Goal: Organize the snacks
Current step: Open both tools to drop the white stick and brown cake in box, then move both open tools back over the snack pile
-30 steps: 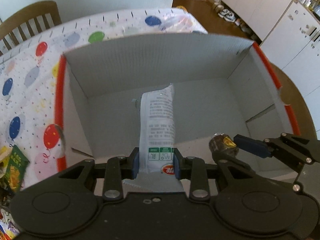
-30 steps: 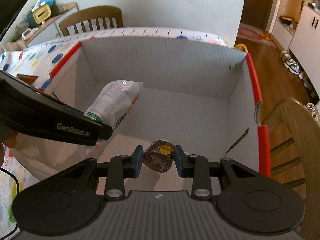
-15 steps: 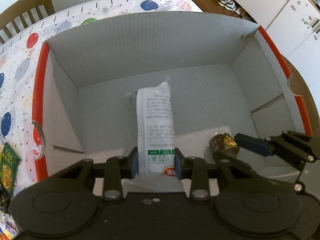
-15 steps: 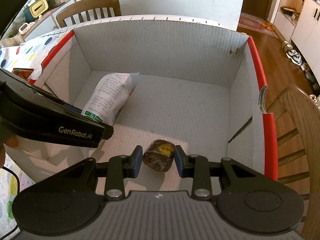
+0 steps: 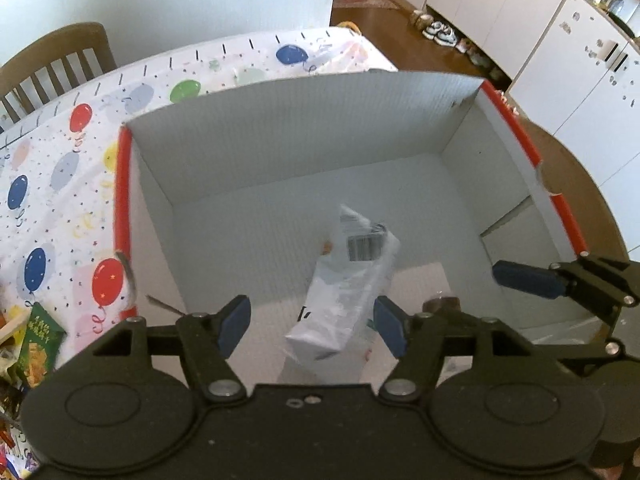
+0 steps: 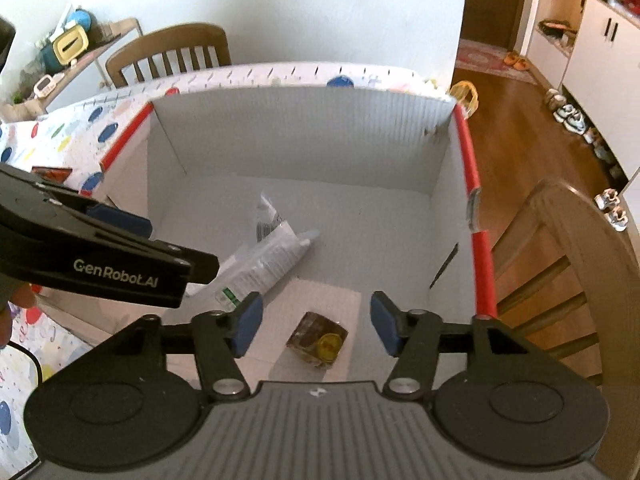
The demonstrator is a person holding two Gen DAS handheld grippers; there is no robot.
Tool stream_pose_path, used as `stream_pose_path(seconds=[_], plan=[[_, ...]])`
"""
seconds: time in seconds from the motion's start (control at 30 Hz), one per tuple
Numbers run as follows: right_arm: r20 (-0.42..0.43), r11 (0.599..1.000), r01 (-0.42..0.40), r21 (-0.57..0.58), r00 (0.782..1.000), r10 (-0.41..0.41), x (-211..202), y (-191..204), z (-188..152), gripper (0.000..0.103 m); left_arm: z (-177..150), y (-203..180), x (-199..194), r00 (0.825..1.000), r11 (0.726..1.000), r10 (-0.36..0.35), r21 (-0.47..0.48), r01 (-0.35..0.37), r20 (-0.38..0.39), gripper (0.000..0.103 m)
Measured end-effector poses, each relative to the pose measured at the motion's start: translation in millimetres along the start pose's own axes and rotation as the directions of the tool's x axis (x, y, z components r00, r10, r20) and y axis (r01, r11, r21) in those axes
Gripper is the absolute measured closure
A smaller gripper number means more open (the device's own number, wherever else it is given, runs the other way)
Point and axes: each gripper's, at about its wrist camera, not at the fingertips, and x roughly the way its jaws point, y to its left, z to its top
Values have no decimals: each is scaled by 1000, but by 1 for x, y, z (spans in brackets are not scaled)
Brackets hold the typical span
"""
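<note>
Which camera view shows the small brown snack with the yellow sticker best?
The right wrist view. There the brown snack lies whole on the box floor, between the open fingers of the right hand-held gripper, sticker visible. In the left wrist view only its top edge shows behind the gripper's frame.

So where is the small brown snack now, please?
In the right wrist view, the brown snack lies inside the box, near its front wall, between the open right tongs, right of the white packet.

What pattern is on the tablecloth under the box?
White tablecloth printed with multicoloured balloons and confetti; it shows best in the left wrist view.
</note>
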Motion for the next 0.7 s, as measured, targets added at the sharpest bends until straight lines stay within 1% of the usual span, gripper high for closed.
stream_pose_path(seconds=[0.27,0.4,0.6,0.7], plan=[[59,1000,-8,19,998,7,-33,15,3,42,-10,13,-39,996,999,-31,-20,33,79,36],[95,1000,-15,16,995,14,-49,29,1,34,-16,23,-59,992,998,-47,-26,50,115,32],[151,1000,-25,13,988,23,-74,57,0,33,-31,39,-89,983,998,-51,-12,54,174,30],[185,1000,-24,9,983,22,-87,71,-4,28,-42,50,-106,977,998,-59,-9,62,205,29]])
